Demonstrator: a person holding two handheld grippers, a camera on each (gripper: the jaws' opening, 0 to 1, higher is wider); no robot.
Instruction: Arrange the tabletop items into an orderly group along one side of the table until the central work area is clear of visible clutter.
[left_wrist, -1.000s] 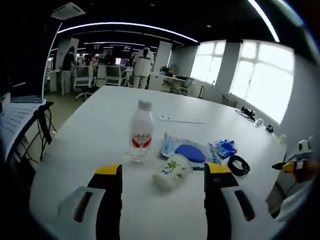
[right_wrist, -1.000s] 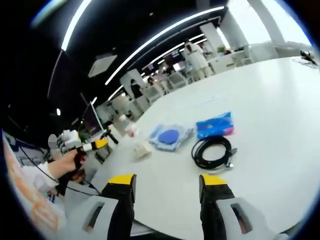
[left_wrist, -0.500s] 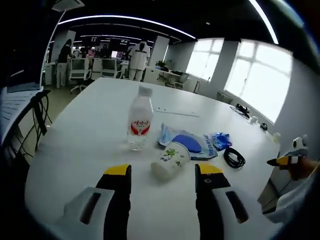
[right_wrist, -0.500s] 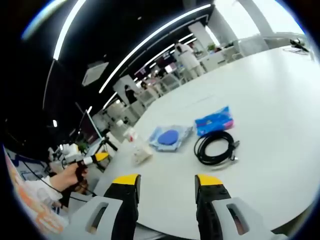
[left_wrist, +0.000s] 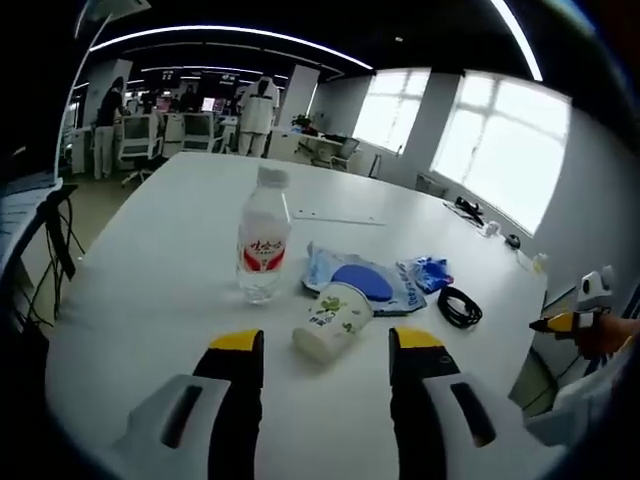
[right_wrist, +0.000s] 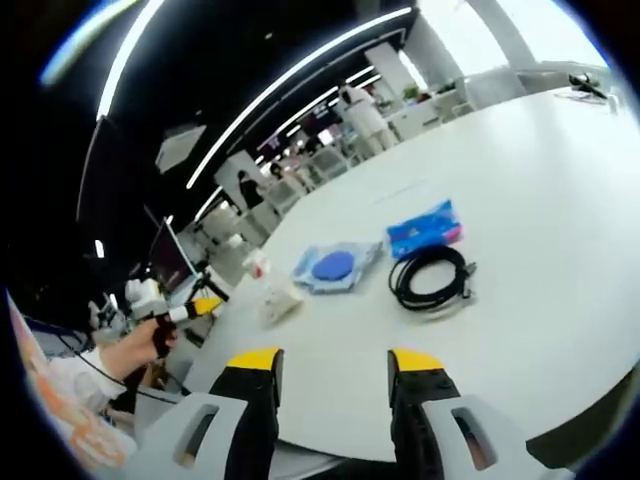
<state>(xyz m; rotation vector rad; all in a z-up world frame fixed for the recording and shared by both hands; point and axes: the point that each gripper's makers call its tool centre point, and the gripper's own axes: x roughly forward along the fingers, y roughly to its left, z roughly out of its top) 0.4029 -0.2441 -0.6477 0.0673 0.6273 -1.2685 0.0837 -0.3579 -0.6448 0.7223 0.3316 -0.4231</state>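
paper cup (left_wrist: 331, 321) lies tipped on the counter (left_wrist: 150, 290), light and crushable; grip its middle gently. left tongs (left_wrist: 325, 345) and right tongs (right_wrist: 333, 361) both gape, empty.

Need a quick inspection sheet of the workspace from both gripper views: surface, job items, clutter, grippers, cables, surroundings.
Surface: white table, large, mostly bare.
Job's things: upright water bottle with red label; paper cup lying on its side; clear packet with blue disc; blue packet. All loosely grouped mid-table, not yet lined up along one side.
Clutter: a flat white sheet farther back; small items at the far edge, too small to tell.
Grippers: left gripper open, empty, facing the cup; right gripper open, empty.
Cables: coiled black cable beside the blue packet.
Surroundings: open office, desks, chairs, windows, people standing far off.
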